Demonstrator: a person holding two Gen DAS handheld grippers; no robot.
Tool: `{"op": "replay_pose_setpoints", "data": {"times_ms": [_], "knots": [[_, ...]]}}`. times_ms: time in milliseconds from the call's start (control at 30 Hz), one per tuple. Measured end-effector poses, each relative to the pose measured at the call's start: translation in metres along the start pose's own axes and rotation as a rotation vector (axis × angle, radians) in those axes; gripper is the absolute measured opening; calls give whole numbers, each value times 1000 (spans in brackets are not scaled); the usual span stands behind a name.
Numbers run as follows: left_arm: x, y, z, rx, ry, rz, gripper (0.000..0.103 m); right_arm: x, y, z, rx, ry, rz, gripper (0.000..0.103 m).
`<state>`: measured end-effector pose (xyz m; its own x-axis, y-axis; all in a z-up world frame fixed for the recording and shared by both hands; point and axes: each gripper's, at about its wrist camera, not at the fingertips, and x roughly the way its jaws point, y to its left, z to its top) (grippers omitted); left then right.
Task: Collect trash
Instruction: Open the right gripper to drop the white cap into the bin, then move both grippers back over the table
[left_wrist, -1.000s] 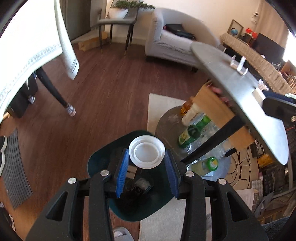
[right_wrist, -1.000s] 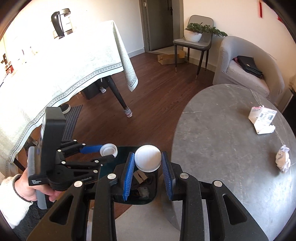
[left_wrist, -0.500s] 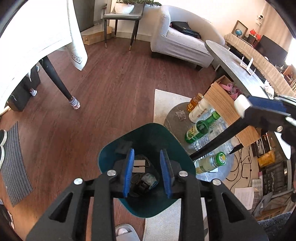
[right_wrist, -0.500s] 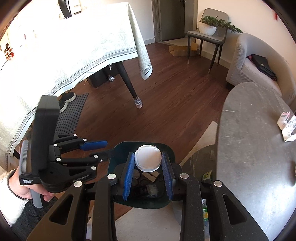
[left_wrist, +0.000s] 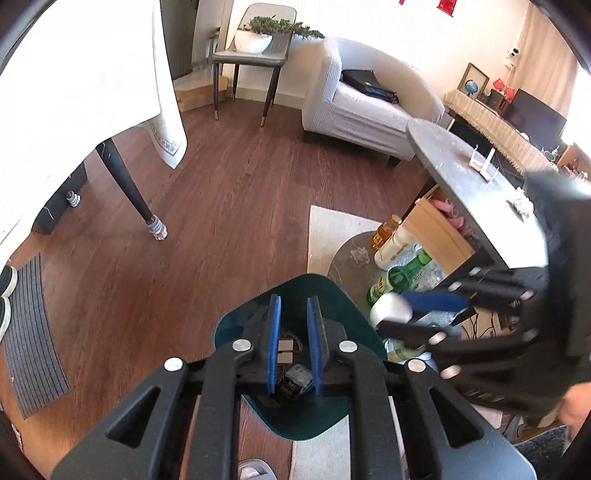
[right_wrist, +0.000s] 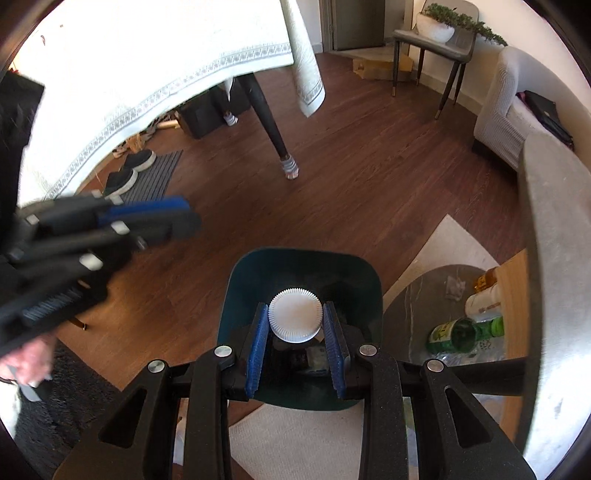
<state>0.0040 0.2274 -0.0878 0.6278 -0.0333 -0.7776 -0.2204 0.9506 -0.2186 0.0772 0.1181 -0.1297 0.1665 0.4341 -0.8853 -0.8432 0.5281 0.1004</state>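
A white, round, ridged plastic lid (right_wrist: 294, 319) sits flat between blue pads — directly above a dark teal plastic trash bin (right_wrist: 242, 280) holding scraps.

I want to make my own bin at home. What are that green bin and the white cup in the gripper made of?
The bin looks like smooth, dark teal plastic: thin wall, soft sheen. The cup, pinched in the right gripper, looks like matte white paper: its rim is finely pleated like a cupcake liner, though thin plastic is possible.
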Motion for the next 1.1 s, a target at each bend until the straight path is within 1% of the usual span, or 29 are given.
{"op": "replay_pose_setpoints", "data": {"times_ms": [233,467,500,533,567,633,833,967,1100], "knots": [[-15,-5,10,2,-40,-14,15,23,-3,-13,-1,60,2,30],[-28,-15,17,18,-70,-18,15,34,-9,-24,10,96,-7,31],[-29,-16,17,19,-72,-18,15,35,-9,-24,8,101,-7,33],[-30,-17,18,19,-74,-18,15,36,-9,-27,7,106,-5,39],[-31,-17,20,20,-77,-18,15,37,-9,-28,7,112,-6,41],[-34,-20,22,24,-84,-17,15,37,-9,-31,0,120,-9,41],[-46,-33,31,29,-116,-31,15,24,-11,-36,0,104,11,41],[-58,-46,38,51,-151,-34,15,6,-5,-37,-23,71,34,41],[-67,-59,45,62,-175,-40,15,-19,-2,-37,-34,23,63,33]]}}
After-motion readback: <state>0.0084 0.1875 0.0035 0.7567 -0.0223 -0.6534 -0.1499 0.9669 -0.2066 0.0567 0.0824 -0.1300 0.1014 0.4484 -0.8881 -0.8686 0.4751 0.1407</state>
